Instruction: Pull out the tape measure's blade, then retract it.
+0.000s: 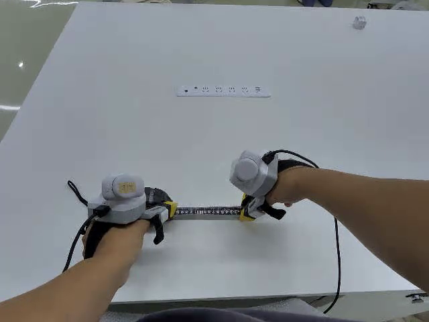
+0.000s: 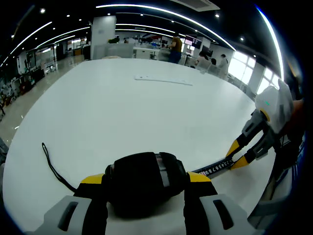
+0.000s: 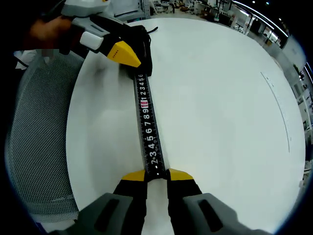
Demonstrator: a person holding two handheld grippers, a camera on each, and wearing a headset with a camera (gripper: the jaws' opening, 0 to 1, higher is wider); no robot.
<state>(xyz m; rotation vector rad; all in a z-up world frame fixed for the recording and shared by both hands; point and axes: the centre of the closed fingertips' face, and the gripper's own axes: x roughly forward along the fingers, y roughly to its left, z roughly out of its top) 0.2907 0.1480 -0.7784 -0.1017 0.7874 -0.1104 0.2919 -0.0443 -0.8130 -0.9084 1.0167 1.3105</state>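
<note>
A black tape measure case [image 2: 143, 182] sits clamped between the yellow-tipped jaws of my left gripper [image 1: 163, 210], low on the white table near its front edge; its black wrist cord [image 2: 53, 167] trails off to the left. The blade [image 3: 148, 131] runs out flat along the table from the case [image 3: 141, 41] to my right gripper [image 3: 156, 175], which is shut on the blade's end. In the head view the blade [image 1: 208, 211] spans the short gap between my left gripper and my right gripper [image 1: 247, 215].
A white power strip [image 1: 223, 90] lies mid-table, far beyond the grippers. A small pale object [image 1: 359, 23] sits at the back right. The table's front edge [image 1: 221, 296] runs just below both hands, and a black cable [image 1: 336, 255] hangs from the right gripper over it.
</note>
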